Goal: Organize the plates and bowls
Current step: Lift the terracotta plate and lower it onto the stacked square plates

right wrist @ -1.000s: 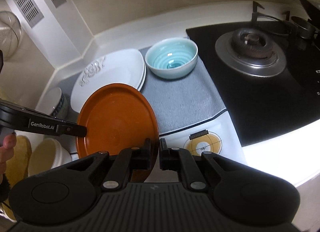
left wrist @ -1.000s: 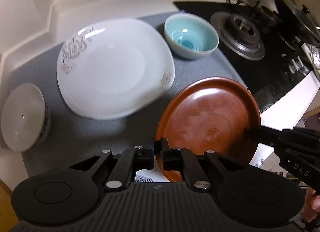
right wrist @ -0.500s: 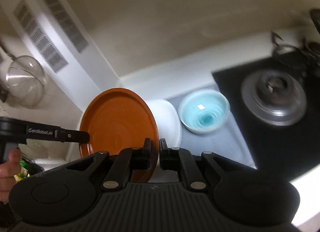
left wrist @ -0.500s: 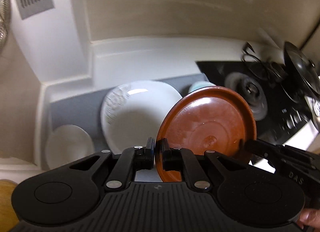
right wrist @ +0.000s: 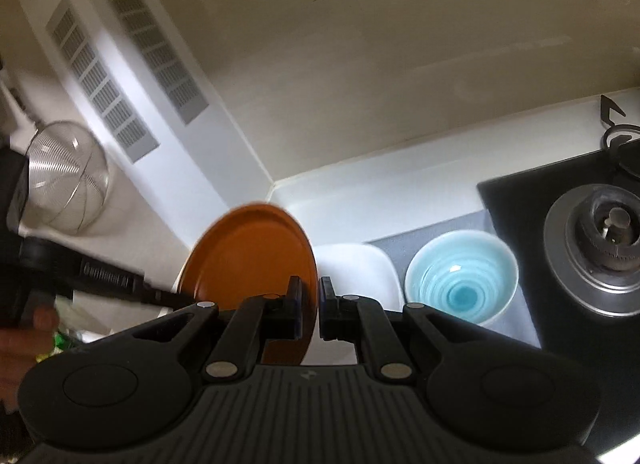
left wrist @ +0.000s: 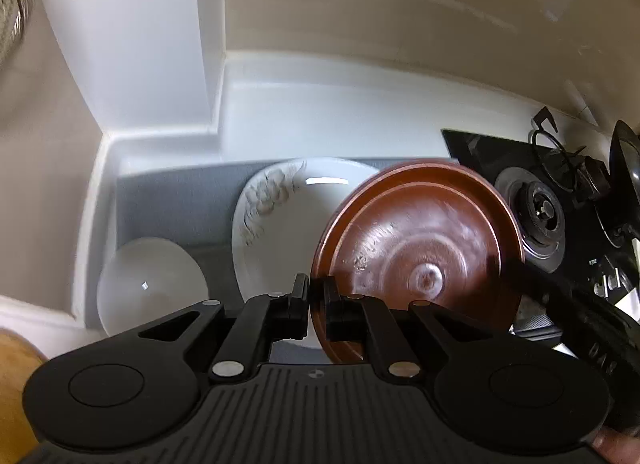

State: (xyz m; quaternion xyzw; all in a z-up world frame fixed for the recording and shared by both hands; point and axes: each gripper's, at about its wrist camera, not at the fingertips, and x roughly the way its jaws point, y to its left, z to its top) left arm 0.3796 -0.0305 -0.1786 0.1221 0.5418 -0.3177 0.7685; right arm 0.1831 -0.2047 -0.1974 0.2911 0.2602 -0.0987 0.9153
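Observation:
Both grippers hold one brown plate (left wrist: 416,248) by opposite rims, lifted and tilted above the counter. My left gripper (left wrist: 316,304) is shut on its near-left rim and I see its underside. My right gripper (right wrist: 310,304) is shut on the other rim, where the orange top face (right wrist: 248,256) shows. Below lies a white plate with a grey flower print (left wrist: 280,224) on a grey mat (left wrist: 168,200). A white bowl (left wrist: 148,284) sits at the mat's left end. A light blue bowl (right wrist: 460,280) stands right of the white plate (right wrist: 356,276).
A black gas stove (left wrist: 540,216) with a burner (right wrist: 608,232) fills the right side. A white column with vents (right wrist: 120,76) and a beige wall close the back corner. A wire strainer (right wrist: 68,180) hangs at the left. A wooden object (left wrist: 16,384) lies at the lower left.
Both grippers have lifted the brown plate higher off the counter and tilted it more upright. The counter, plates and bowls now look farther away and lower in both views.

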